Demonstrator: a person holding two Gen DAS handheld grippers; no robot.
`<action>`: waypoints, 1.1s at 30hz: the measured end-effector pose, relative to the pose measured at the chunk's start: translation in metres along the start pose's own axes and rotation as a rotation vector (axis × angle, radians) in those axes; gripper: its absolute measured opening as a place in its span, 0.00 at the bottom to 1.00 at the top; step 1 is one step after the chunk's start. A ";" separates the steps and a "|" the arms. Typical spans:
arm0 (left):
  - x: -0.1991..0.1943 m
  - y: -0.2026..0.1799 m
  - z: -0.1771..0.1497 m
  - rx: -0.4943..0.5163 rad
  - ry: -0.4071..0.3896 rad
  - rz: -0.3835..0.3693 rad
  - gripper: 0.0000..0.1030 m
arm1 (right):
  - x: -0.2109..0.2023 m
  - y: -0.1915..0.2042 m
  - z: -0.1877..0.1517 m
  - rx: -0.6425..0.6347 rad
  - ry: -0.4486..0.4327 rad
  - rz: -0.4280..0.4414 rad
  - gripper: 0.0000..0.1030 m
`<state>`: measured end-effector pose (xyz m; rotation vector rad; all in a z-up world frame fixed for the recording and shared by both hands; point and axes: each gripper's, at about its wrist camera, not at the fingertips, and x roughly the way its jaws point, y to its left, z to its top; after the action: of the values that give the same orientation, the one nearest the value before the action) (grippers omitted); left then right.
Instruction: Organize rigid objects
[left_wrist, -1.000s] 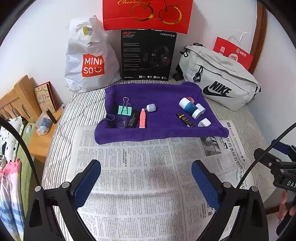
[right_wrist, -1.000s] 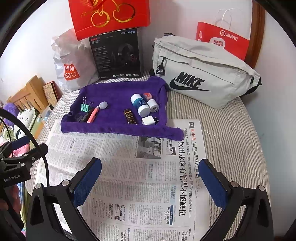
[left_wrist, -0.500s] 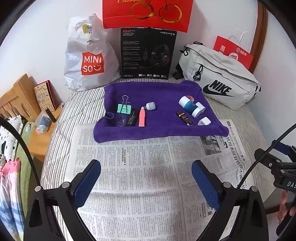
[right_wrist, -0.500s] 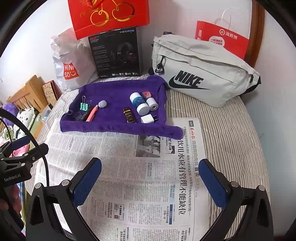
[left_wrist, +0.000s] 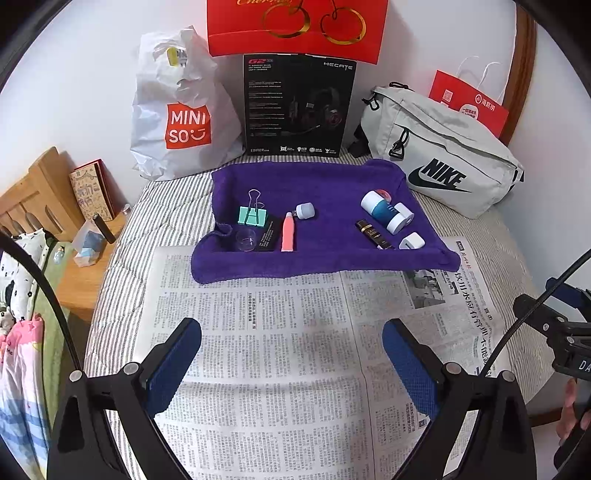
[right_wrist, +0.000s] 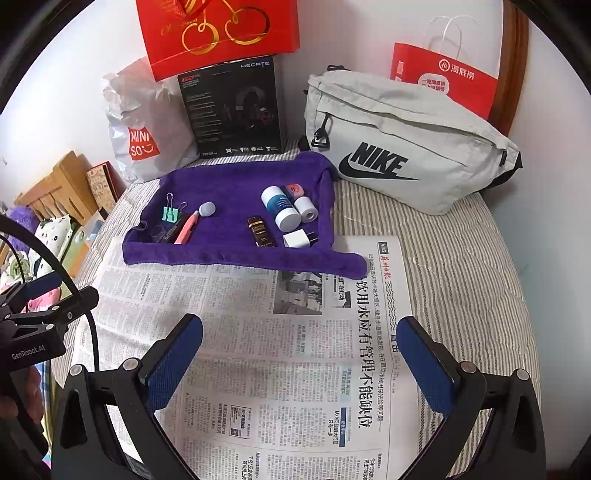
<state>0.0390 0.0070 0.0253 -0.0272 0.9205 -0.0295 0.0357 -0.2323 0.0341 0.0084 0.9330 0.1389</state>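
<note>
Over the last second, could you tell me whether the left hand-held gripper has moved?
Yes, slightly. In its own view the purple towel and Miniso bag sit a little higher, so the open left hand-held gripper has probably tipped downward.

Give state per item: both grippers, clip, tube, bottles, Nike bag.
left gripper: open, empty
right gripper: open, empty
binder clip: closed, handles up
pink tube: lying flat
blue-and-white bottle: on its side
Nike bag: zipped shut

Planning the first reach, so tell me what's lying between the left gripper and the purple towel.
Only bare newspaper lies between the open left gripper and the purple towel; nothing stands on that stretch. The left wrist view shows it best.
</note>
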 end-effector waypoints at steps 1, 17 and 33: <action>0.000 0.000 0.000 0.002 0.000 0.000 0.97 | 0.000 0.000 0.000 0.001 -0.001 0.000 1.00; -0.001 -0.005 0.000 0.009 0.007 0.001 0.97 | -0.004 -0.003 0.001 0.002 -0.001 -0.011 1.00; -0.003 -0.006 0.000 0.015 0.004 -0.001 0.97 | -0.006 0.000 0.001 -0.001 -0.005 -0.007 1.00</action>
<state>0.0373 0.0013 0.0281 -0.0139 0.9242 -0.0370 0.0331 -0.2333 0.0399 0.0045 0.9276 0.1326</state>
